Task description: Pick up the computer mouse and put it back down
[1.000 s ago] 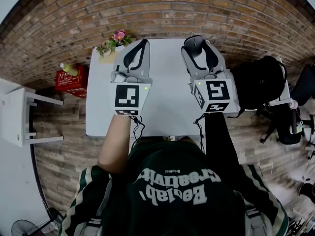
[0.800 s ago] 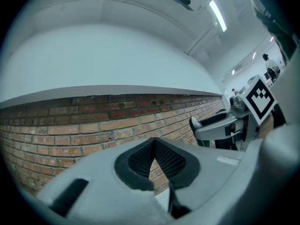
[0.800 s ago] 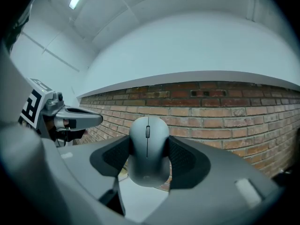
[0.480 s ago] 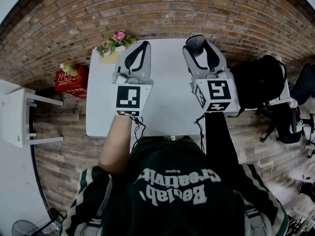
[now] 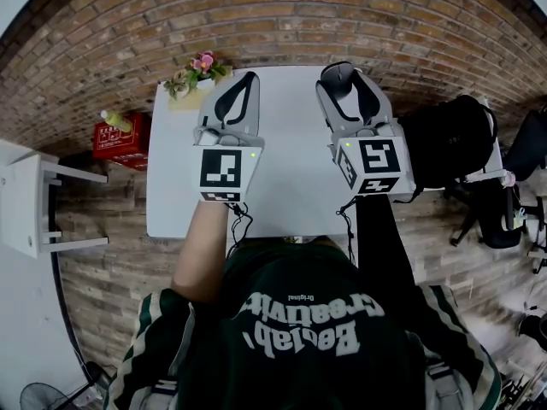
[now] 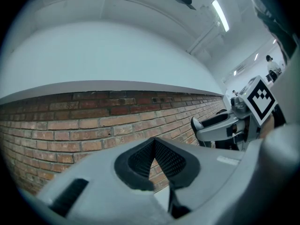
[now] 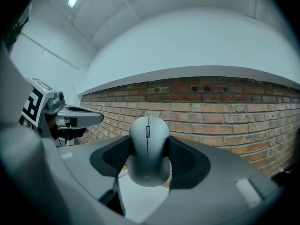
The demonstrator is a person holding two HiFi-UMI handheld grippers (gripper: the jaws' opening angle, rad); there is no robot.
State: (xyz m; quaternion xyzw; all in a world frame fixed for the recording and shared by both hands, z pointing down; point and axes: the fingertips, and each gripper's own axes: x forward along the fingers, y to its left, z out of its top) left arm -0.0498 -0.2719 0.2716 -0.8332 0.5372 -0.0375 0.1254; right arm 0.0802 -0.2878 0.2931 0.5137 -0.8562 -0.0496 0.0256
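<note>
1. In its own view, the right gripper was clamped on the grey computer mouse, pads against both sides, scroll wheel showing.
2. The left gripper had its jaws together, empty.
3. Only the head view showed the white table beneath both and flowers beside the left tips.

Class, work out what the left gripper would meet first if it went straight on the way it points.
Probably the brick wall; nothing shows between the left gripper and it.
</note>
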